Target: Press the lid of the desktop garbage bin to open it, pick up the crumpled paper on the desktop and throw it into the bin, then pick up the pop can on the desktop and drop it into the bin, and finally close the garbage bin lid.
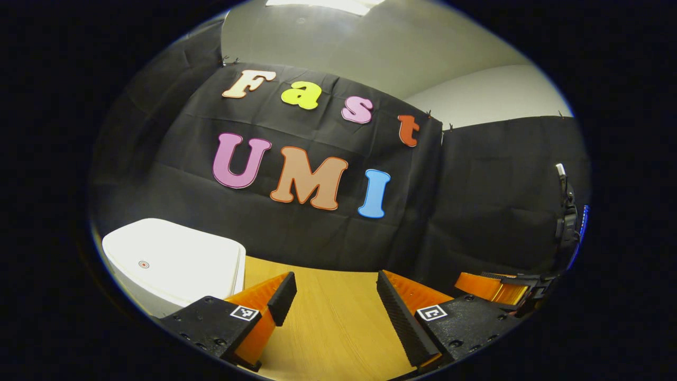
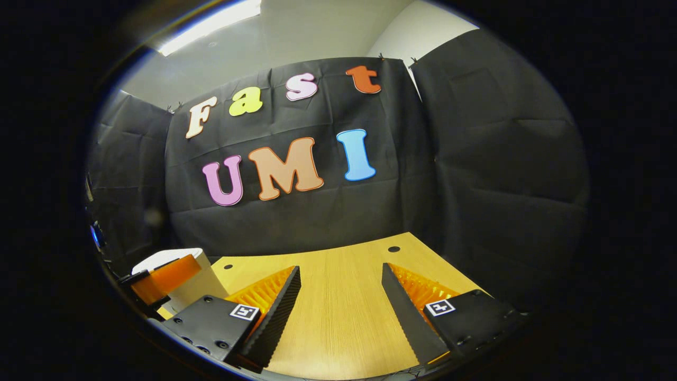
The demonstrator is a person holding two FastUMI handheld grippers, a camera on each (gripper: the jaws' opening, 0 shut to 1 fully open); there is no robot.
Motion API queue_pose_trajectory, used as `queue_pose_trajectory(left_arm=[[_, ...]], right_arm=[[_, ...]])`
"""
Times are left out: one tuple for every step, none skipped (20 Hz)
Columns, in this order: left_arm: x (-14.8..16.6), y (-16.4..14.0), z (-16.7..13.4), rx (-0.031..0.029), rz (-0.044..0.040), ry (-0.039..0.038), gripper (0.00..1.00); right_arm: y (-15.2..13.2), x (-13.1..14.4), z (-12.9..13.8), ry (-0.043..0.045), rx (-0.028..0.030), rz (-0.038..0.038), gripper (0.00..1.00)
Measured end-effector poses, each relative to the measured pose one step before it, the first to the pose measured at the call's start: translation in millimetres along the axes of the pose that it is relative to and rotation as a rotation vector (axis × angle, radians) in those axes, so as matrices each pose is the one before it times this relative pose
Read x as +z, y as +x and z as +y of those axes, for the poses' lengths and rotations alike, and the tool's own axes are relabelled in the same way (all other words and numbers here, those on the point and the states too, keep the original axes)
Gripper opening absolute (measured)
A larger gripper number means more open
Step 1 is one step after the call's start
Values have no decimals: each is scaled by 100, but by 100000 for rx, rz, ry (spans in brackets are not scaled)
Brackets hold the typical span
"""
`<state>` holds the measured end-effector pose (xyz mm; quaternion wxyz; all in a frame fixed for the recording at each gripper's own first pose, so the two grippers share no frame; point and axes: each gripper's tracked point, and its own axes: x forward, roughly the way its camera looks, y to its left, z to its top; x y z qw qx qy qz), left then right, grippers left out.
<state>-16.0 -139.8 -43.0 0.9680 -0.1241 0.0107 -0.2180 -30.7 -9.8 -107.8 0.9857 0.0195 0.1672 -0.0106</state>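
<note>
The left gripper (image 1: 334, 292) hangs just above the wooden counter (image 1: 328, 328) with its fingers spread wide apart and nothing between them, bare wood showing through the gap. Off to its own left side, close by at the counter's back edge, stands the white garbage bin (image 1: 174, 262), its lid down flat and a small round red mark on the top surface. Beyond that gripper's right finger, the other gripper's body pokes in at the edge of the left gripper view, with dark gear above it. The right gripper (image 2: 341, 286) is likewise released, fingers parted over an open stretch of counter (image 2: 338, 317), gripping nothing. From the right gripper view the garbage bin (image 2: 185, 286) sits low at the left, partly hidden behind the left gripper (image 2: 158, 280), which is next to it. A small dark round hole (image 2: 393, 248) shows in the counter near its far edge. Black cloth (image 2: 476, 159) hangs behind and to the side of the counter, with a pale wall and a ceiling light (image 2: 211, 24) above it.
</note>
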Motion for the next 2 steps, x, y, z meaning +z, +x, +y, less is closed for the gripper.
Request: queue_pose_trajectory(left_arm=[[81,-102,-108,-1177,168,365,92],[-75,-165,-115,-1113,16,280,92]], right_arm=[[-318,-74,48,80,-856,-35,98],[-364,-190,57,-95,-915,19,98]])
